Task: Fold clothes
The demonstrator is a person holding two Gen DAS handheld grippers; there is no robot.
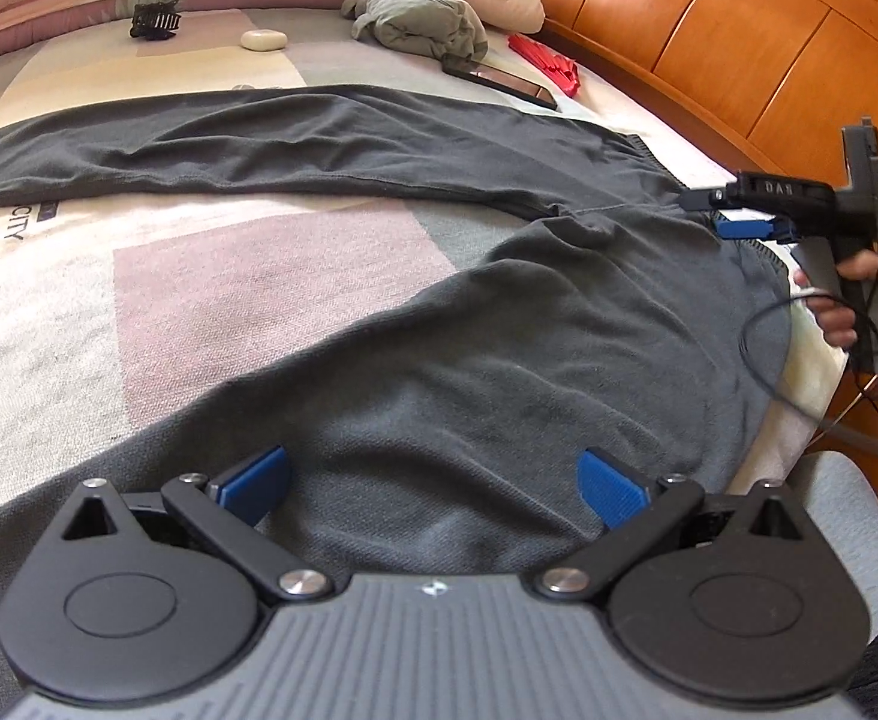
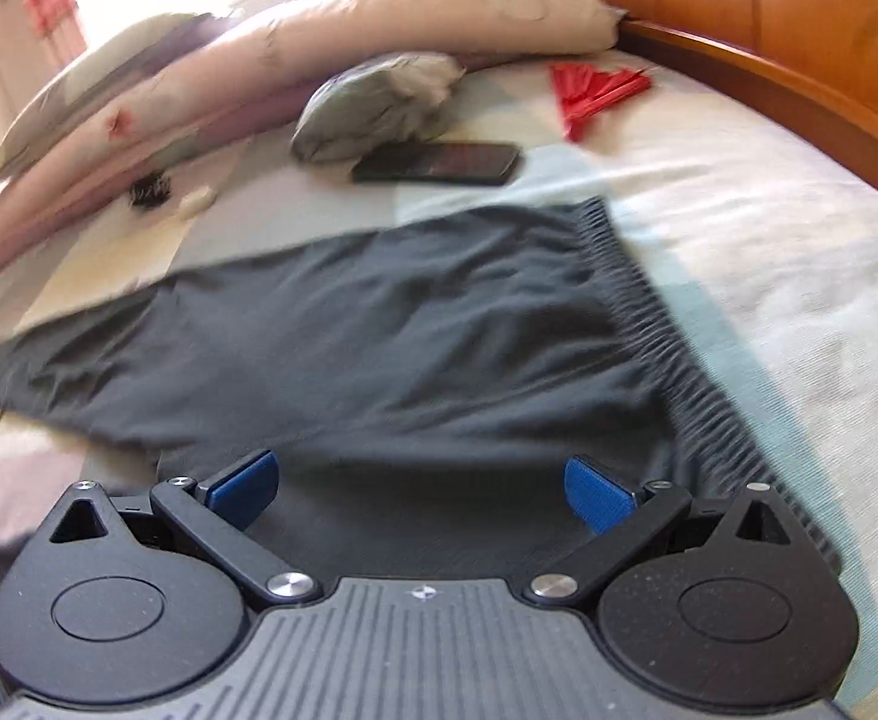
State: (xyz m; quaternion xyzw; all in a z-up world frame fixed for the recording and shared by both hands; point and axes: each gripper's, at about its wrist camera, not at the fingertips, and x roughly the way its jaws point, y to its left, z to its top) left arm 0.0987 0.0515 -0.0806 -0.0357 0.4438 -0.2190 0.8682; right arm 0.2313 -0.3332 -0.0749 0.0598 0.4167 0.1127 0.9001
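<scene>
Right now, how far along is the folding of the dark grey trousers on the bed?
Barely begun. Done: the dark grey trousers lie spread on the bed, legs apart, waistband flat, no fold visible. In hand: nothing; the left gripper is open above one leg, and the right gripper is open near the waistband. Left: every fold. The crumpled grey garment by the pillow is also unfolded.

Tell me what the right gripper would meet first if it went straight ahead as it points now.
Probably the dark grey trousers: the open right gripper points low across them, beside the ribbed waistband. Height above the cloth is unclear.
</scene>
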